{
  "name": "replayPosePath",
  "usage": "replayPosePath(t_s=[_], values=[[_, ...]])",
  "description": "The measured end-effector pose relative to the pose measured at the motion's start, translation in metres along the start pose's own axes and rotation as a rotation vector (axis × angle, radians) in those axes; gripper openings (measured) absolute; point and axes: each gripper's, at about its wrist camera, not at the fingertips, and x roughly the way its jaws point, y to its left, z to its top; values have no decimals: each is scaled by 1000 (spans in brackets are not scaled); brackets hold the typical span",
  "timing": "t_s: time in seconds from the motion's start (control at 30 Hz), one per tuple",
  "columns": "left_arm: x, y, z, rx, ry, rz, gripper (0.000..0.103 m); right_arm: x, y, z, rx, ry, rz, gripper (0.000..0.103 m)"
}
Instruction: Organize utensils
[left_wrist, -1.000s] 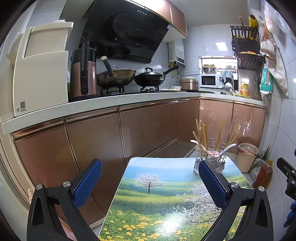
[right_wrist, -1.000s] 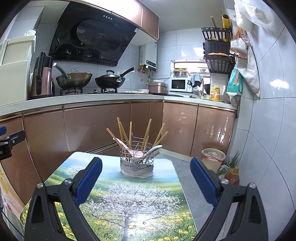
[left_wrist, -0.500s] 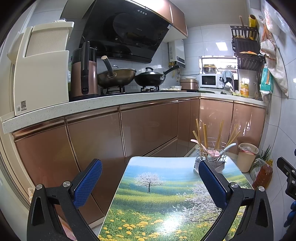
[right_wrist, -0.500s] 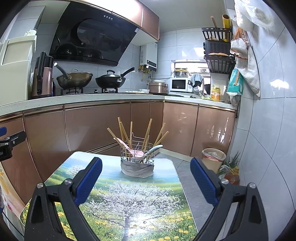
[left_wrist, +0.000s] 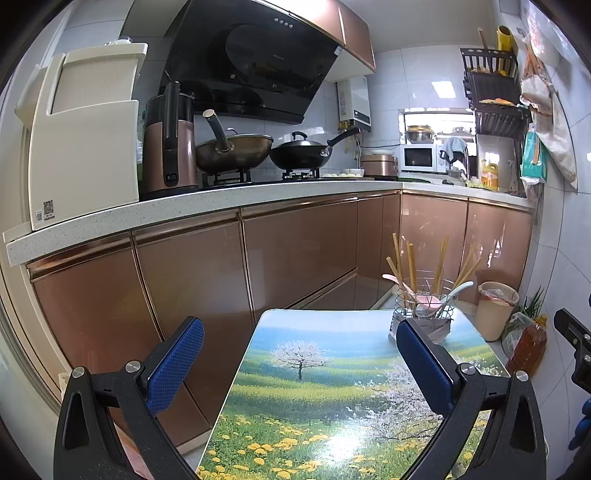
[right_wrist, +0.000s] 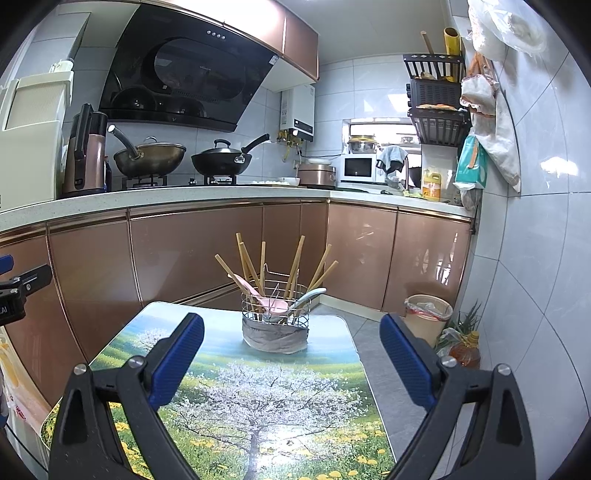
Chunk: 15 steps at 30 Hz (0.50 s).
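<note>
A wire utensil basket (right_wrist: 275, 317) stands at the far end of a small table (right_wrist: 240, 406) printed with a meadow and a blossoming tree. It holds several wooden chopsticks (right_wrist: 255, 266), a pink spoon (right_wrist: 255, 291) and a grey spoon (right_wrist: 308, 295), all leaning outward. The basket also shows in the left wrist view (left_wrist: 424, 310), at the table's far right corner. My right gripper (right_wrist: 291, 354) is open and empty, held above the table in front of the basket. My left gripper (left_wrist: 299, 358) is open and empty above the table's left part (left_wrist: 314, 398).
Copper-fronted kitchen cabinets (right_wrist: 184, 251) with a white counter run behind the table, carrying two woks (right_wrist: 221, 158) and a kettle (right_wrist: 85, 151). A beige bin (right_wrist: 428, 317) and an oil bottle (right_wrist: 465, 350) stand on the floor to the right by the tiled wall.
Both views have shifted only very slightly; the grippers stay open and the basket has not moved.
</note>
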Motion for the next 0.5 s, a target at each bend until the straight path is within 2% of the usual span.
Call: replayPosePath(t_s=[0.5], values=[[-1, -4, 0, 5, 0, -5, 103, 1, 1, 0, 1, 1, 1, 96]])
